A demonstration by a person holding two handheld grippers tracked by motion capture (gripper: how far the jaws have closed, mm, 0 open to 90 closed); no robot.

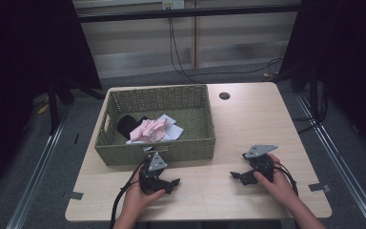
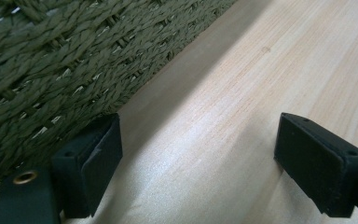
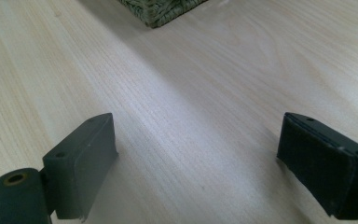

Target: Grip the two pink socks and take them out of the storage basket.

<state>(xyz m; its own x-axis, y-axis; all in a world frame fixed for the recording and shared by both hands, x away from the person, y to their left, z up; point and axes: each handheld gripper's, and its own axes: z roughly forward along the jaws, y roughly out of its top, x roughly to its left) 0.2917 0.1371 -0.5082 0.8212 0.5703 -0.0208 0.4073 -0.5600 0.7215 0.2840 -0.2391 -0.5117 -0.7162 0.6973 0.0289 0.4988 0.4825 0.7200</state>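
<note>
A green woven basket (image 1: 124, 152) stands on the left half of the table and holds a pink cloth (image 1: 148, 130), a black cloth (image 1: 127, 124) and a white cloth (image 1: 171, 129). My left gripper (image 1: 170, 185) rests low on the table just in front of the basket, open, with bare wood between its fingers (image 2: 98, 163). The basket wall (image 2: 65, 60) rises close on its left side. My right gripper (image 1: 237, 176) lies on the table to the right, also open with nothing between its fingers (image 3: 81, 163), and the basket corner (image 3: 161, 10) shows far ahead of it.
The light wooden table (image 1: 248, 124) has a round dark hole (image 1: 224, 96) near its far edge. Black curtains hang at both sides, and cables run across the floor behind the table. Tape marks (image 1: 320, 187) sit near the front corners.
</note>
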